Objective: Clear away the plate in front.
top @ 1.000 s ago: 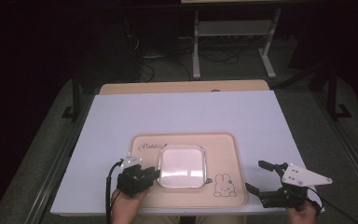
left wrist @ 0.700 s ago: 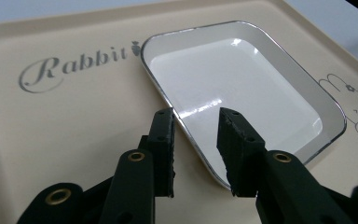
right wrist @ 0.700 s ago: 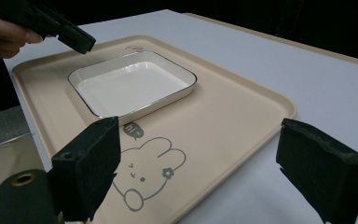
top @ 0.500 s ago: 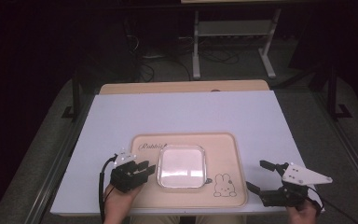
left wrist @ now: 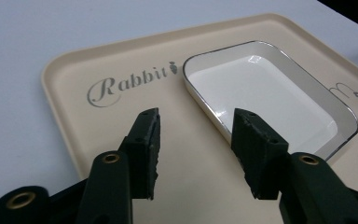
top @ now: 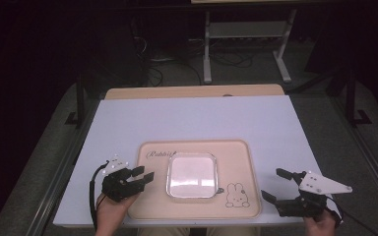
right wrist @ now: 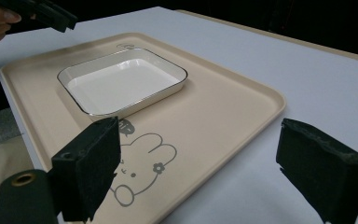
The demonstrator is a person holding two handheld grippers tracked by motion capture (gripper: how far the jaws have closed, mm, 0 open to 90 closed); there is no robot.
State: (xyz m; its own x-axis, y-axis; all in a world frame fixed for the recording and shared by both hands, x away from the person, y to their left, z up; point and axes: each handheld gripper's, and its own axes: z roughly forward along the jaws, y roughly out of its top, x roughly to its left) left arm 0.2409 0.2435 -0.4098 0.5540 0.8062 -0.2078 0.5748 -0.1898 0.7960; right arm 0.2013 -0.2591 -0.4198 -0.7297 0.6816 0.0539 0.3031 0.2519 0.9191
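A beige tray (top: 236, 152) printed with "Rabbit" and a bunny lies on the white table top, and a white square dish (top: 192, 175) with a thin dark rim rests in its middle. My left gripper (top: 142, 174) hovers over the tray's left edge, a little left of the dish (left wrist: 270, 93). Its jaws have just been opening and now stand open with nothing between them (left wrist: 193, 130). My right gripper (top: 274, 186) is off the tray's right edge, near the table's front; it is wide open and holds nothing (right wrist: 196, 149). The dish (right wrist: 121, 79) looks bare.
The white sheet (top: 197, 118) covers most of a wooden table top, whose far strip (top: 192, 91) shows. Metal rails run along both table sides. Beyond the table stand a white stand (top: 246, 29) and cables on a dark floor.
My left gripper has drawn back leftwards from the dish's edge to the tray's left rim, and its jaws have parted. The dish stays on the tray. The right gripper has not moved.
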